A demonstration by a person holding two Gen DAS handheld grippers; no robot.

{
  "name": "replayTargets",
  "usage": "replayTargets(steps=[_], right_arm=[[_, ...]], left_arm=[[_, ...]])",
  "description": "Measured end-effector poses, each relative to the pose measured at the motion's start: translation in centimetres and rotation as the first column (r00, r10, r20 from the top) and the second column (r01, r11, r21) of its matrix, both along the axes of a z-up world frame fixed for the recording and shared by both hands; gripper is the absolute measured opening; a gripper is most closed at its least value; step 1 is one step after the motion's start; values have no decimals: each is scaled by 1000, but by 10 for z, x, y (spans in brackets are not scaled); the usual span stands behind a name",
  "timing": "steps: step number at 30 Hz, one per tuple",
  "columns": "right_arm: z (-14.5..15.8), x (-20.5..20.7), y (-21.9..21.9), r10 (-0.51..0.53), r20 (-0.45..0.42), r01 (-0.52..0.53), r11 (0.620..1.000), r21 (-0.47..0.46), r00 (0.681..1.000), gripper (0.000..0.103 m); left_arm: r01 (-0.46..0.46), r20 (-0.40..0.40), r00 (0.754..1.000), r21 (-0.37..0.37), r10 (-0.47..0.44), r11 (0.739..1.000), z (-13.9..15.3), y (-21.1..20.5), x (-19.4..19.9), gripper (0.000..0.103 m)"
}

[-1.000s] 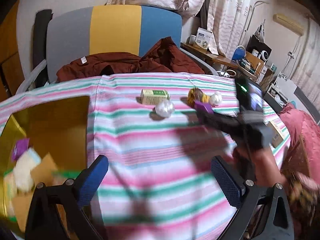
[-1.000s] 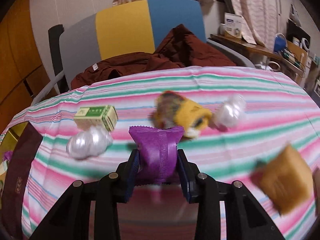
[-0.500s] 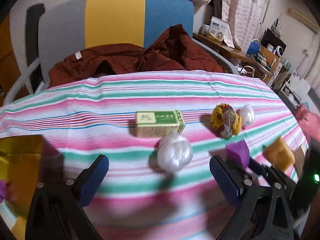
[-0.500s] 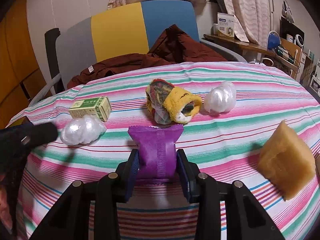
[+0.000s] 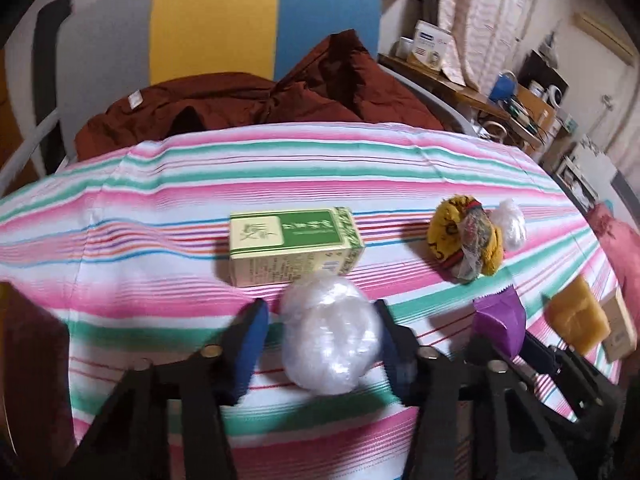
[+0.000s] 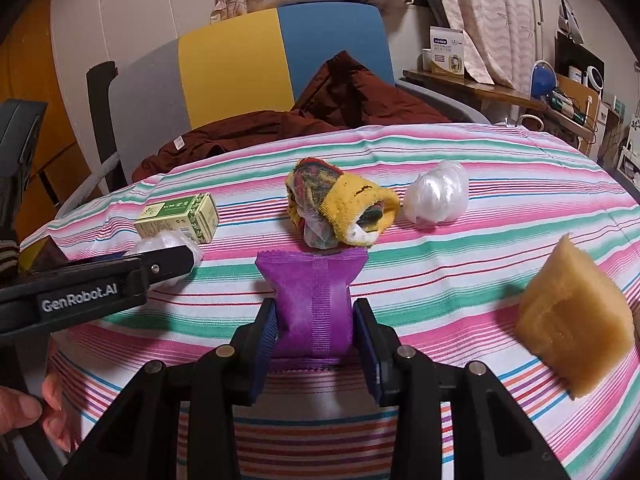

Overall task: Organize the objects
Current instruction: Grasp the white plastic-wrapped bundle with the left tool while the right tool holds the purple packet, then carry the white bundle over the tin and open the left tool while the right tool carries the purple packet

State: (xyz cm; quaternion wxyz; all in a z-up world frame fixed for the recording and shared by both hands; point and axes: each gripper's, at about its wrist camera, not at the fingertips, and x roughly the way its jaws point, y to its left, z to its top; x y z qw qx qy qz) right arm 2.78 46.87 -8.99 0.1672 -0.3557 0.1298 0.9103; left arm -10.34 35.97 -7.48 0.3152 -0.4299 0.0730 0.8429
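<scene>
Left tongs (image 5: 320,344): my jaws have just been closing around the plastic wad (image 5: 330,334); the right pad touches it, the left pad still shows a sliver of gap, so I cannot tell if the grip is firm.
Wad: on the striped counter (image 5: 160,280), just in front of the green box (image 5: 292,246).
Sock ball (image 6: 340,212): mid-counter, beyond my purple packet (image 6: 314,304), close to it.
Right tongs (image 6: 316,344): closed on the packet, both blue pads pressing its sides; its lower edge sits at the cloth.
Second wad (image 6: 436,192): just right of the sock ball.
Sponge (image 6: 572,316): far right, apart from the rest.
</scene>
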Motion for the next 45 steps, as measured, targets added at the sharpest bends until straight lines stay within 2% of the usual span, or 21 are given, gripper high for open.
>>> replayTargets(steps=[3, 8, 13, 20, 32, 38, 45], right_arm=[[0, 0, -1, -2, 2, 2, 1000, 10, 1000, 39], [0, 0, -2, -9, 4, 9, 1000, 23, 1000, 38], [2, -1, -6, -21, 12, 20, 998, 59, 1000, 38], [3, -1, -10, -25, 18, 23, 996, 89, 1000, 38], [6, -1, -21, -17, 26, 13, 988, 151, 1000, 36], [10, 2, -26, -12, 5, 11, 984, 180, 1000, 36], [16, 2, -37, 10, -14, -6, 973, 229, 1000, 36]], left_arm=[[17, -35, 999, -9, -18, 1000, -2, 1, 4, 40], [-50, -53, 997, 7, 50, 999, -2, -12, 7, 39], [-80, -82, 993, 10, 80, 997, 0, -24, 22, 39], [-54, -116, 992, 22, 56, 998, 7, -34, 51, 39], [-62, -60, 996, 83, 67, 995, 12, -68, 79, 39], [-73, -56, 995, 132, 81, 989, 25, -89, 91, 39], [-66, -67, 995, 150, 77, 986, 33, -105, 107, 39]])
